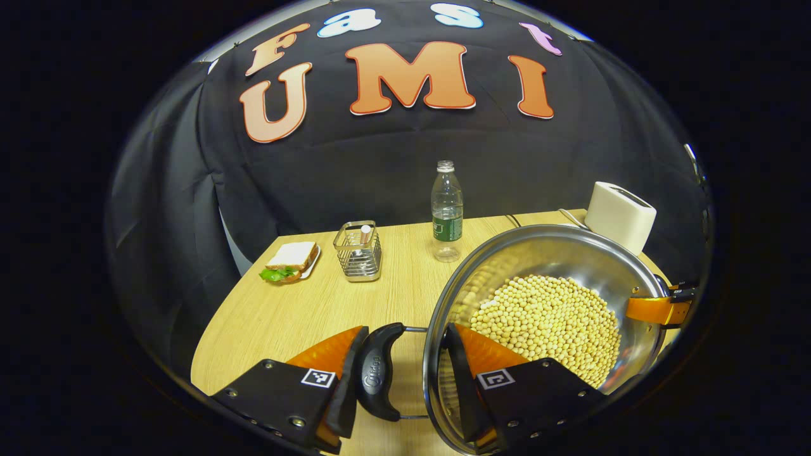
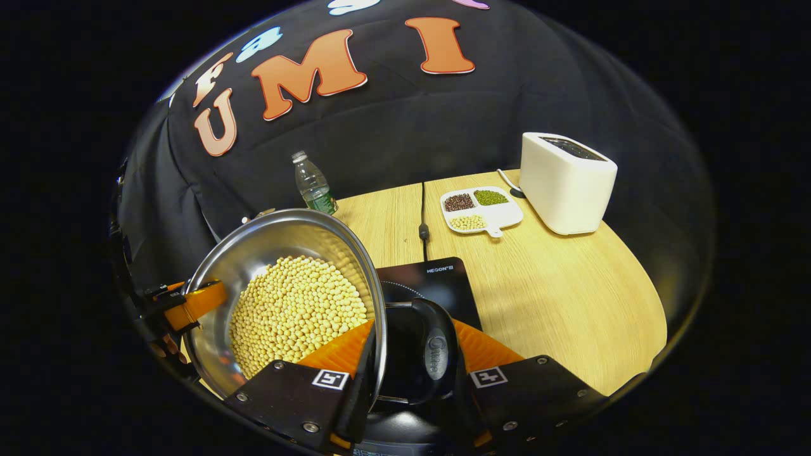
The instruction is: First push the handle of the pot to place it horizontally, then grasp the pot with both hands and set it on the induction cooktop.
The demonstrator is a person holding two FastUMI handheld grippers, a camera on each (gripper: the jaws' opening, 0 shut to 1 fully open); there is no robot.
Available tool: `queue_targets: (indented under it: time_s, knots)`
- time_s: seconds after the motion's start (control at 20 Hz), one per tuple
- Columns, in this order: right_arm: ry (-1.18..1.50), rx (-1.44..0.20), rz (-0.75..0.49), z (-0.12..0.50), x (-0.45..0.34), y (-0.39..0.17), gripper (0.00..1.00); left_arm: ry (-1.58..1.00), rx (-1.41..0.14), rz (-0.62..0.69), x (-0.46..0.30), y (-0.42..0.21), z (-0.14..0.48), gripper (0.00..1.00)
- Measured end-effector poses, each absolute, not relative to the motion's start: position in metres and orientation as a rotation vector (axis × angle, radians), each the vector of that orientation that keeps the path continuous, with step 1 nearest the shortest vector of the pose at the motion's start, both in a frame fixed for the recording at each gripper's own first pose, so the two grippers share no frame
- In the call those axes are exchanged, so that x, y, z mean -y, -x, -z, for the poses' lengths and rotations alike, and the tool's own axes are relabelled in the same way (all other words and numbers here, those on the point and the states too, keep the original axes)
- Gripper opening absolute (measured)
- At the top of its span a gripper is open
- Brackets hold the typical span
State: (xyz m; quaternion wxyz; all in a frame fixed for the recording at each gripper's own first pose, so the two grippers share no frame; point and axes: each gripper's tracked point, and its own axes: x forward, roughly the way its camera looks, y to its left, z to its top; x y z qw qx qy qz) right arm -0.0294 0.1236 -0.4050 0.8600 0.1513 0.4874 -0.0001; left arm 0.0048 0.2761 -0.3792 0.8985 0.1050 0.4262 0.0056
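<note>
Both tongs clamped on pot handles, cooktop beneath, bottle, toaster behind

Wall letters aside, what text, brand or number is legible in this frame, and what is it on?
"HEGON": printed on the induction cooktop; the small mark after it is unreadable.
Embossed logo on the handle of the pot: too blurred to read.
Label on the water bottle: too small to read.
</note>
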Motion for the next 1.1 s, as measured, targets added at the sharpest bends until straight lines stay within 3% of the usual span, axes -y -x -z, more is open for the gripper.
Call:
queue_targets:
  time_s: [0.8, 1.1]
  knots:
    - [-0.303, -1.068, 0.025, 0.433, -0.089, 0.033, 0.55, -0.203, -0.940, 0.044, -0.264, -0.017, 0.415, 0.65]
    - [-0.273, -1.102, -0.027, 0.439, -0.064, 0.029, 0.56, -0.188, -0.952, 0.088, -0.261, -0.019, 0.422, 0.65]
